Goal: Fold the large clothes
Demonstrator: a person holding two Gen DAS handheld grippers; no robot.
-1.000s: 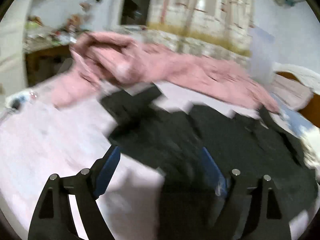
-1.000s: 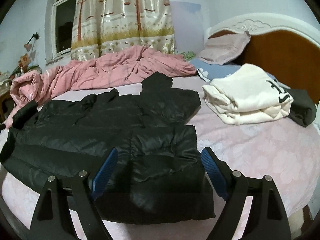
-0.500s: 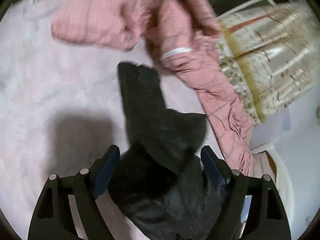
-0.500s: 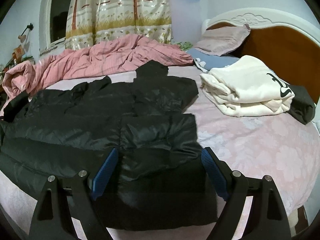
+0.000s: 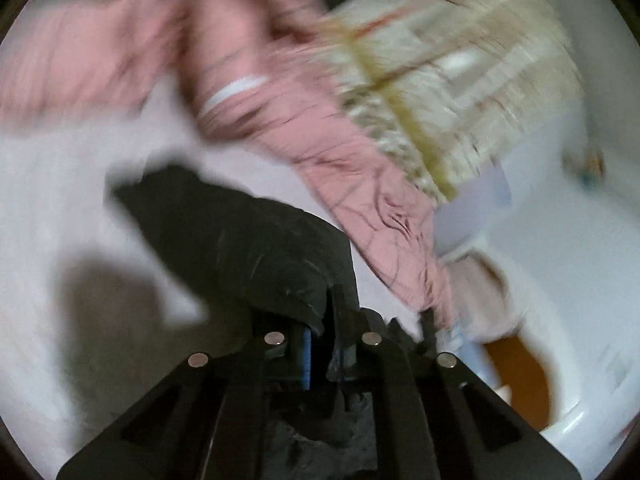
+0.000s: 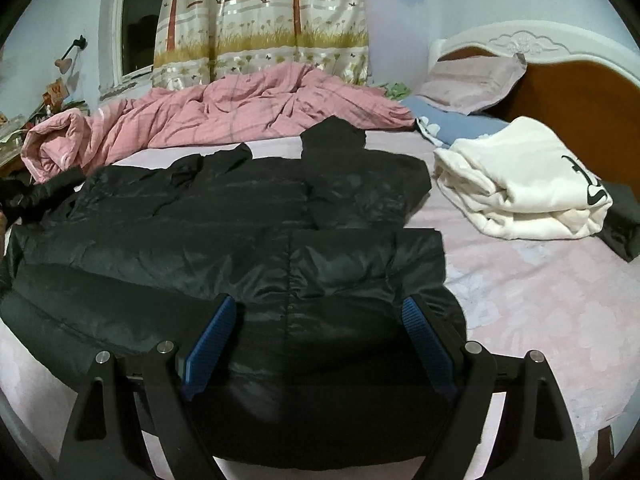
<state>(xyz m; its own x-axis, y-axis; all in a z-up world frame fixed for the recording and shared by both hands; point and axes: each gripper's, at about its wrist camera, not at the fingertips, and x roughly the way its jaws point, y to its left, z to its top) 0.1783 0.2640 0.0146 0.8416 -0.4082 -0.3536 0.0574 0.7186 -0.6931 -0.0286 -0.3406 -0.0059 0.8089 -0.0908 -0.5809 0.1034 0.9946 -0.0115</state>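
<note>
A black puffer jacket point(image 6: 224, 240) lies spread on the pink bed sheet point(image 6: 540, 300), hood toward the far side. My right gripper point(image 6: 316, 320) hovers open over the jacket's near hem, with nothing pinched between its blue pads point(image 6: 212, 332). In the blurred left wrist view, my left gripper point(image 5: 324, 320) has its jaws closing tight on a fold of the jacket's black fabric point(image 5: 240, 232). That fabric bunches up between and over the narrow gap, and the rest of this jacket part trails away to the upper left over the sheet.
A crumpled pink quilt point(image 6: 240, 112) runs along the far side of the bed. A folded white sweatshirt point(image 6: 520, 188) and a dark folded item point(image 6: 624, 220) lie at the right by the wooden headboard point(image 6: 580, 96). Pillows point(image 6: 472, 84) and a patterned curtain point(image 6: 260, 20) stand behind.
My left gripper swung and rolled toward the jacket's end, then went from wide open to closed on black fabric. The right gripper stayed open and crept slightly closer to the hem.
</note>
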